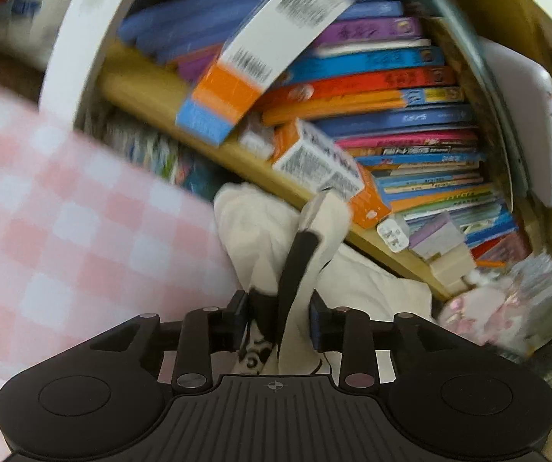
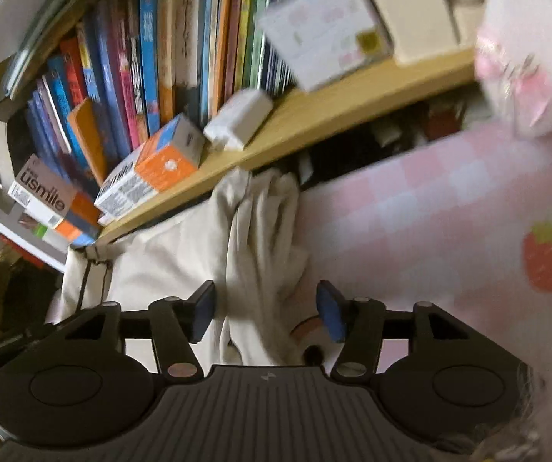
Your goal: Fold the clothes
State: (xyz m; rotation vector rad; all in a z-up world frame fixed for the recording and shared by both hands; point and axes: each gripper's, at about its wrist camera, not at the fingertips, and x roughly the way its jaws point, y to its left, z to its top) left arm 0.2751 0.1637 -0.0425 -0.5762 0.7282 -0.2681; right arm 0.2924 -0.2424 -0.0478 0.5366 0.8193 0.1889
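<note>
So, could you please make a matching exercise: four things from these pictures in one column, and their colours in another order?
Things:
1. garment
2. bedsheet
3. shelf board
4. toothpaste box end

Colours:
a. orange
b. pink and white checks
c. cream white
d. light yellow wood

Pairs: 1-c, 2-b, 3-d, 4-a
</note>
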